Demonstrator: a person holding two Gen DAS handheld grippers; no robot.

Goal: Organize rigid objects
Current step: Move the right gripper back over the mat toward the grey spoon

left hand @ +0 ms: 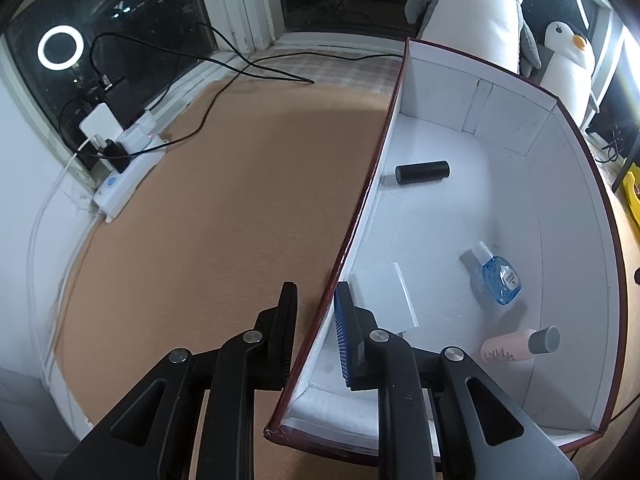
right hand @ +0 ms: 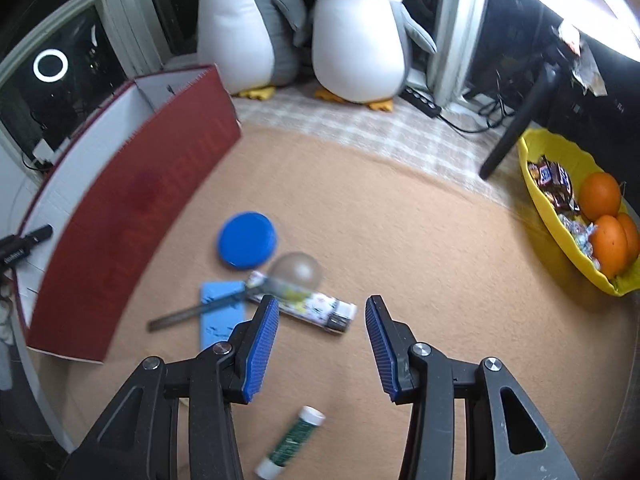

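Only the left wrist view looks into the box [left hand: 568, 184], a rigid carton with dark red outside faces and white inner walls. The left gripper [left hand: 316, 320] straddles its near-left wall, one finger outside over the tan cloth [left hand: 224, 208], the other inside; whether the pads actually pinch the wall cannot be told. Lying on the white floor are a black cylinder [left hand: 422, 173], a flat white card box [left hand: 386, 298], a clear blue bottle [left hand: 496, 276] and a pink bottle with a grey cap [left hand: 520, 346], all well apart from one another.

Conversely, the right wrist view shows the loose items outside, on the cloth beside the box's red outer face. The right gripper [right hand: 322, 344] hangs above them with its ribbed blue pads spread wide and nothing between them. Near its left finger lie a blue round lid [right hand: 247, 240], a clear dome [right hand: 298, 270], a metal ruler [right hand: 196, 310] crossing a light blue flat pack [right hand: 222, 320], and a printed tube [right hand: 316, 308] partly under the dome. A green-and-white tube [right hand: 292, 442] lies below the fingers.

Bare cloth extends right of the cluster up to a yellow bowl [right hand: 536, 184] of oranges and sweets. Two plush penguins [right hand: 356, 36] stand at the far edge.
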